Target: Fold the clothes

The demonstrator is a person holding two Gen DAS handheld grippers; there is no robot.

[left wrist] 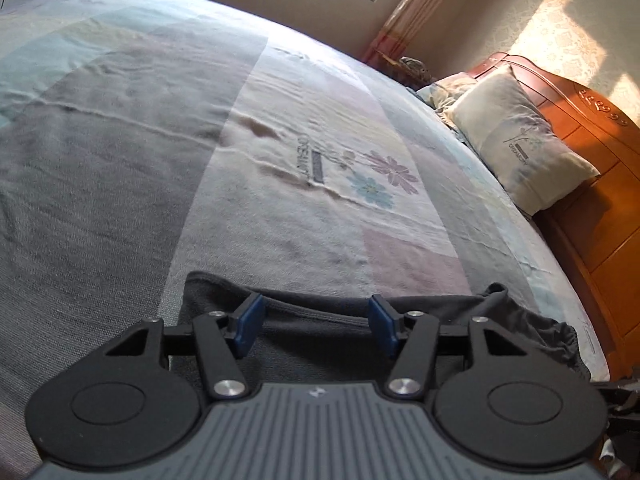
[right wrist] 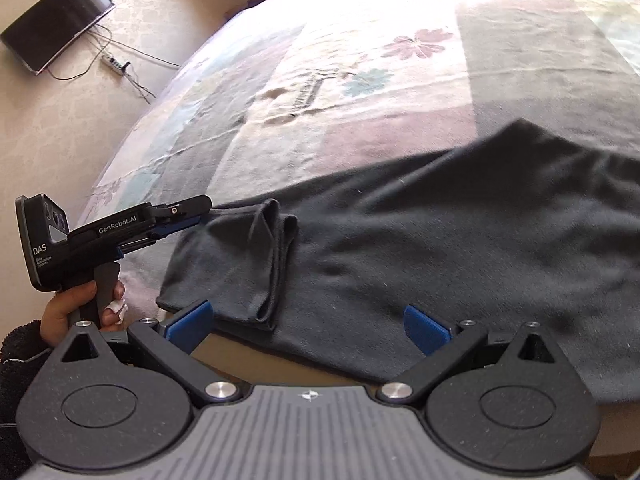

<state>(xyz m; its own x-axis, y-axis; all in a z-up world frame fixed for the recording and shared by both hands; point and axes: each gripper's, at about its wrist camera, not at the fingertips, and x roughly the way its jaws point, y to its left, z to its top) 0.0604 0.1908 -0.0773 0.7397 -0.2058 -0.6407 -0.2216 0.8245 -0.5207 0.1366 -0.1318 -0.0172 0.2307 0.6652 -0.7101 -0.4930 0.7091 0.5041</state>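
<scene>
A black garment lies spread across the near part of the bed, with a bunched fold toward its left end. My right gripper hovers open over the garment's near edge, with nothing between its blue pads. In the right wrist view, a hand holds my left gripper at the garment's left corner. In its own view the left gripper is open, and the garment's hem lies flat beneath and between its fingers.
The bed carries a patchwork sheet with flower prints. A pillow leans on the wooden headboard at the right. A TV and a power strip hang on the wall beyond the bed's far side.
</scene>
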